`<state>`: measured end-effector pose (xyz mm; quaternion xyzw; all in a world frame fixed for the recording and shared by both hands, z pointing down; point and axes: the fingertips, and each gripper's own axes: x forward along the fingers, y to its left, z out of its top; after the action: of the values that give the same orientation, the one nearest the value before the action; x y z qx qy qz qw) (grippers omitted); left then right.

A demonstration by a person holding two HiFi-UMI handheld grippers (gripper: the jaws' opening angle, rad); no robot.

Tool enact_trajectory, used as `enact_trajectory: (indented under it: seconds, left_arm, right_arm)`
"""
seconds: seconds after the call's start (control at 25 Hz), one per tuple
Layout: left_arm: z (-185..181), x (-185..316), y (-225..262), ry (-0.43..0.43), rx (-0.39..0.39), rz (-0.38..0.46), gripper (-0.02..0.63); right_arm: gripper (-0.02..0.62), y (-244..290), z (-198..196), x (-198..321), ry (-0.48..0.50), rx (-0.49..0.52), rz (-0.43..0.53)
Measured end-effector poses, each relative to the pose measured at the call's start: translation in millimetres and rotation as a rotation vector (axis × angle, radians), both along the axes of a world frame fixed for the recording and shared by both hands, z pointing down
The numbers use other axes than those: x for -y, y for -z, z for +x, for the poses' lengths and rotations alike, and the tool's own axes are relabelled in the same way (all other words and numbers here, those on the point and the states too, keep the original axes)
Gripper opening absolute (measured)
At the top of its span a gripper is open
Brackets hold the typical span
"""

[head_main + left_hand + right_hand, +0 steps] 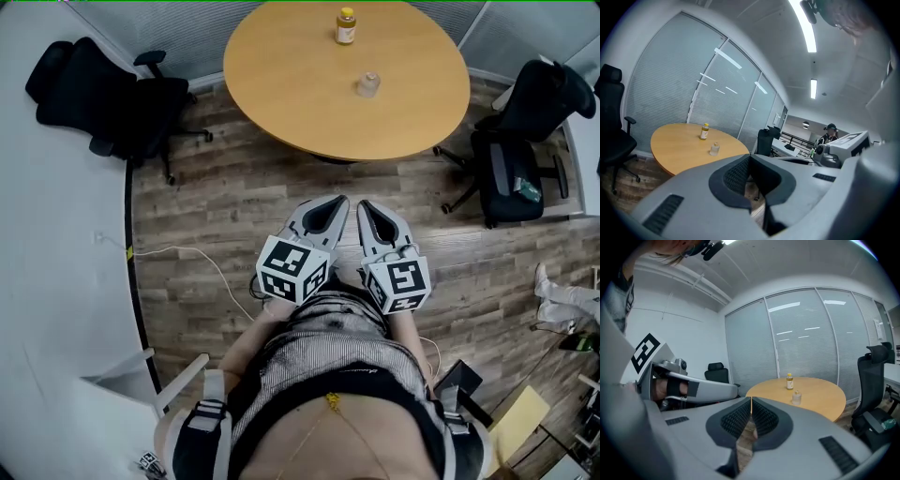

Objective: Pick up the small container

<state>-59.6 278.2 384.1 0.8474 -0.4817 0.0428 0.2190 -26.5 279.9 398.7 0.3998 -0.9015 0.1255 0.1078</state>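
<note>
Left tool (pixel 337 201), right tool (pixel 364 205): both sitting closed, empty. Small container (pixel 367 84): standing well ahead on bench (pixel 281 94). Approach not begun; next likely requiring reaching forward, opening.

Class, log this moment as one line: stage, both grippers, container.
stage: before reach | left gripper: shut, empty | right gripper: shut, empty | container: upright on table, apart from bottle

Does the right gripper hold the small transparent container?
No, the small transparent container stands on the round wooden table, and the right gripper is shut on nothing.
</note>
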Motion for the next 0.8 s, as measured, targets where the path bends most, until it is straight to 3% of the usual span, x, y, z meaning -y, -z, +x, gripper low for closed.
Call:
enact_trajectory:
  seconds: [0.8]
  left_arm:
    - [-30,18,-8,-0.011,-0.015,-0.022,0.021]
  right_arm:
    - [0.021,-8,-31,21,-0.017,-0.018,-0.009]
